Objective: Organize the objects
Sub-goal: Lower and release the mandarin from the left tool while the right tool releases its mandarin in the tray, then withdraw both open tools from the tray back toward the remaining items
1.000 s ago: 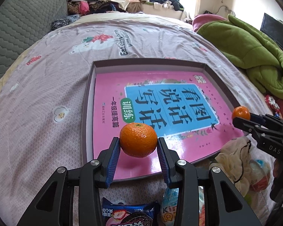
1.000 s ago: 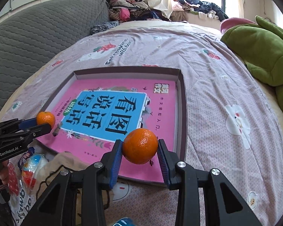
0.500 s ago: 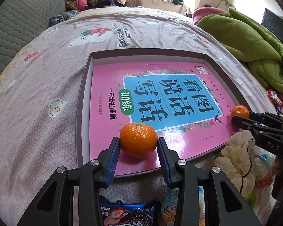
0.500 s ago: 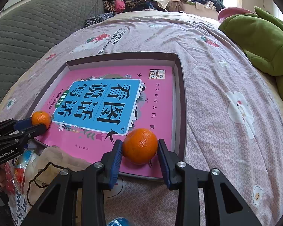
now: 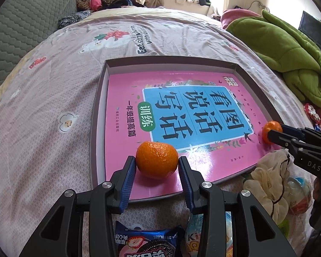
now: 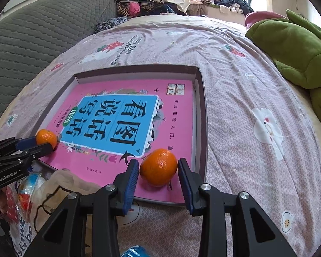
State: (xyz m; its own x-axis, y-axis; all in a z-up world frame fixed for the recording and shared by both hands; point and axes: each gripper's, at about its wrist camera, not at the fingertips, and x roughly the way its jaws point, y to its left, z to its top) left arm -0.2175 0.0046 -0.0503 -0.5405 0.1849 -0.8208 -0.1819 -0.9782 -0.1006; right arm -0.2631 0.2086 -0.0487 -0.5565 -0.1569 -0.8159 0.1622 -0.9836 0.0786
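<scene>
A shallow brown-rimmed box lies on the bed and holds a pink book with a blue title panel. My left gripper is shut on a tangerine, which sits low on the book's near left part. The right wrist view shows this left gripper at the book's left corner. My right gripper is shut on a second tangerine, low on the book by the box's right wall. From the left wrist view, the right gripper reaches in from the right.
Snack packets and a cream bag with more packets lie on the bedspread just in front of the box. A green blanket is heaped at the right. A grey quilted cushion stands at the left, with piled clothes behind.
Both tangerines have sunk from just above the box's near rim down to the book cover. Both grips are as before.
</scene>
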